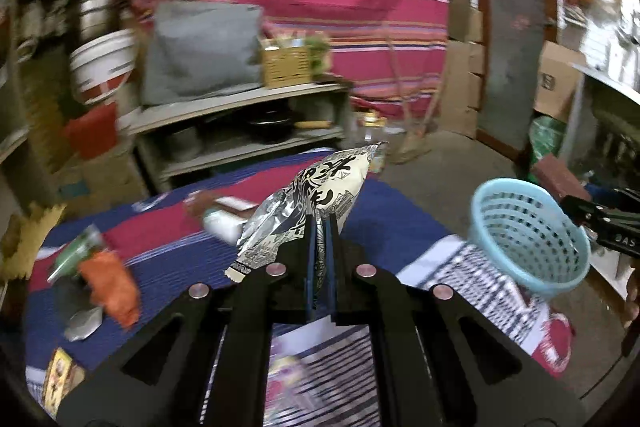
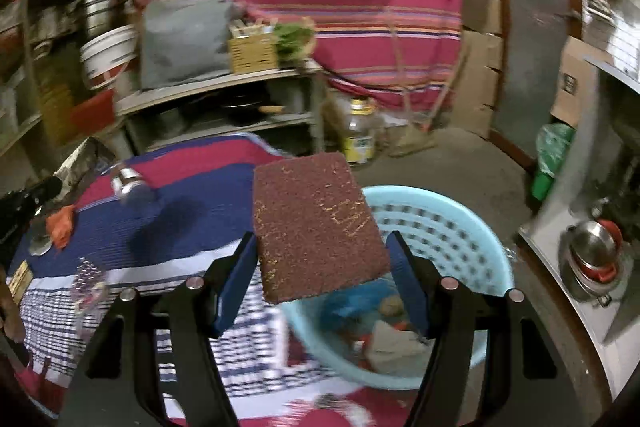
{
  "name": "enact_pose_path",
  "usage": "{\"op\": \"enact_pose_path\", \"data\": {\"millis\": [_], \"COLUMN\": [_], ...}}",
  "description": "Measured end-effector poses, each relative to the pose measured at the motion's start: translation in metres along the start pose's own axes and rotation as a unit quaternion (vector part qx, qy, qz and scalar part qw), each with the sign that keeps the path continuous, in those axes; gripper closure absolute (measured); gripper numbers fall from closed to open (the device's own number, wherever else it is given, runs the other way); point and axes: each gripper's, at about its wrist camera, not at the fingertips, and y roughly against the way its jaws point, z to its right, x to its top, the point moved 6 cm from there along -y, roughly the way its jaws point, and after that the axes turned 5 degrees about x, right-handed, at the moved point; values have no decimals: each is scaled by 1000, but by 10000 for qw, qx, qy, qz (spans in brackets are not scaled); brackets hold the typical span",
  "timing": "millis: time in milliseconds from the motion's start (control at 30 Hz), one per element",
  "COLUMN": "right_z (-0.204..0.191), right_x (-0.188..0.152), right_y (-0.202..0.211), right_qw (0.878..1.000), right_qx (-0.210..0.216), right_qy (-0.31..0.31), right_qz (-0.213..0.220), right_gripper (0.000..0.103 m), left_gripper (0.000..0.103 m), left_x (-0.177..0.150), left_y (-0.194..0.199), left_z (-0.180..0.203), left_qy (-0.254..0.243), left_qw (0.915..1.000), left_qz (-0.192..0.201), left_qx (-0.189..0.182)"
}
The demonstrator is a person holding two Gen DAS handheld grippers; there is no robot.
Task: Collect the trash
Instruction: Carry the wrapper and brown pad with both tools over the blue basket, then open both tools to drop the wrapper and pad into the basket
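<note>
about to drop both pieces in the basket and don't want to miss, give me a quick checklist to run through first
1. Left gripper shut on the black-and-white printed foil wrapper: ok.
2. Right gripper holding the flat reddish-brown scouring pad between its jaws: ok.
3. Scouring pad over the light blue perforated plastic basket: partly, its left edge looks to hang over the striped cloth: not ok.
4. Foil wrapper over the basket: basket sits off to its right: not ok.
5. Room in the basket: some trash at the bottom, space above: ok.
6. Basket steady on its support: cannot tell.
</note>
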Motion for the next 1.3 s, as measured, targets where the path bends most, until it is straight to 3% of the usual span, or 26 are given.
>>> {"op": "enact_pose_path", "data": {"millis": [233,600,1000,1100,1233,1300], "right_z": [51,102,125,127,127,125], "right_x": [-5,-30,-29,-30,-32,-32], "right_y": [-10,-23,-21,-23,-26,-29], "right_qw": [9992,9965,9947,9946,9947,9950], "right_qx": [-233,-358,-497,-488,-486,-495], "right_qy": [-318,-744,-888,-900,-878,-834], "right_qz": [-22,-153,-110,-153,-211,-252], "right_gripper": [38,38,38,38,38,38], "left_gripper": [99,99,96,89,58,52], "left_x": [12,0,4,8,15,18], "left_y": [-27,-58,-73,-78,-80,-79], "left_z": [82,179,229,232,225,212], "left_qy": [-254,-692,-892,-747,-490,-304], "left_qw": [9982,9894,9851,9835,9844,9859], "left_qz": [-104,-357,-390,-465,-501,-493], "left_qx": [-531,-1223,-1419,-1581,-1616,-1573]}}
